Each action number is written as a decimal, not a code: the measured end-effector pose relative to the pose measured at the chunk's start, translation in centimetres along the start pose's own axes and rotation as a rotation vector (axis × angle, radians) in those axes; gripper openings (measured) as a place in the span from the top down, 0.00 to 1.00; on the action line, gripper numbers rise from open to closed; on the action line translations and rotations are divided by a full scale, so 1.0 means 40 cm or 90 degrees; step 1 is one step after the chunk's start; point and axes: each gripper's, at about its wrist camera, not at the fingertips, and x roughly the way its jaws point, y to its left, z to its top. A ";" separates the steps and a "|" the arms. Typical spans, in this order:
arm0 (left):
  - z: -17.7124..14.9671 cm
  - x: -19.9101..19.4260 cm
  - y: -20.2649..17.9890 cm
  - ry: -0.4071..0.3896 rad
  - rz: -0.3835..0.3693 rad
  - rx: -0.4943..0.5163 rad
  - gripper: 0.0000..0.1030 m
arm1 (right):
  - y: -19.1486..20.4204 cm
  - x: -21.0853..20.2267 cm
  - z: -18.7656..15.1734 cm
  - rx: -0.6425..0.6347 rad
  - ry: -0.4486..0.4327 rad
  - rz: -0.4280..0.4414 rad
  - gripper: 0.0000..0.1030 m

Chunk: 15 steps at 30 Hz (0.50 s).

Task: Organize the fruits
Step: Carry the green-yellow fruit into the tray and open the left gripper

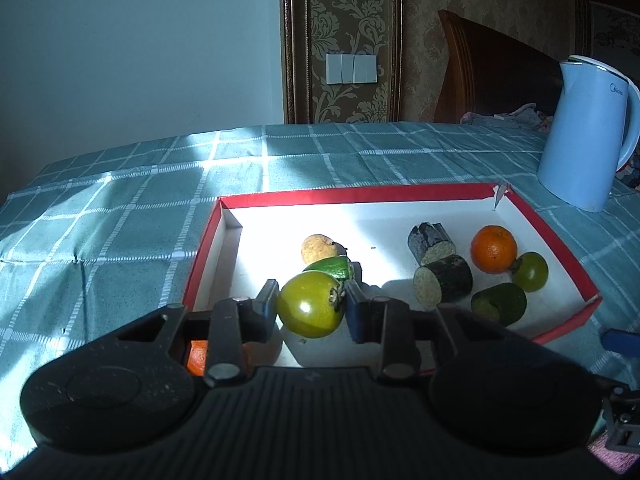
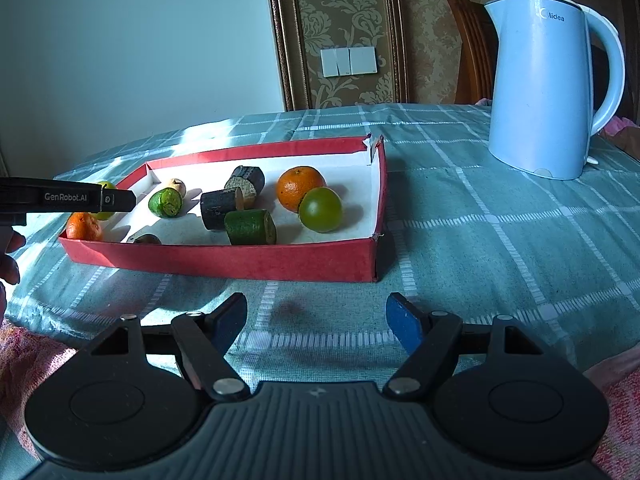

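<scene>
Left tongs (image 1: 312, 306) clamped on round yellow-green fruit (image 1: 310, 305) over red-walled cardboard tray (image 2: 224, 260) — most fruit already inside. Right tongs (image 2: 316, 320) apart, empty. Small orange (image 2: 83, 227) at tray's left end, prob. still outside — left to do.

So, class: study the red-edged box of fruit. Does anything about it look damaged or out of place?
Yes. The red-edged box's far right corner is torn: the wall has split and a white flap sticks up. The other corners in view look whole. Nothing is spilled; the fruit lies inside, except a green fruit held in the left gripper.

Blue kettle (image 2: 548, 88) on checked tablecloth (image 2: 480, 240), wall switches (image 2: 349, 62), wooden chair (image 1: 492, 72)
</scene>
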 end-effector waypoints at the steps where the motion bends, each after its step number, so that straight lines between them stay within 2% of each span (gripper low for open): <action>1: 0.003 0.010 0.005 0.004 0.003 -0.004 0.70 | -0.001 0.000 0.000 0.002 -0.001 0.000 0.26; 5: 0.015 0.062 0.021 0.024 0.023 -0.014 0.70 | -0.002 0.001 0.002 0.004 0.001 0.001 0.26; 8: 0.019 0.072 0.023 0.013 0.037 -0.013 0.70 | 0.000 0.002 0.002 0.004 0.001 0.000 0.26; 15: 0.012 0.085 0.040 0.020 0.038 -0.033 0.70 | 0.000 0.003 0.003 0.002 0.003 0.000 0.26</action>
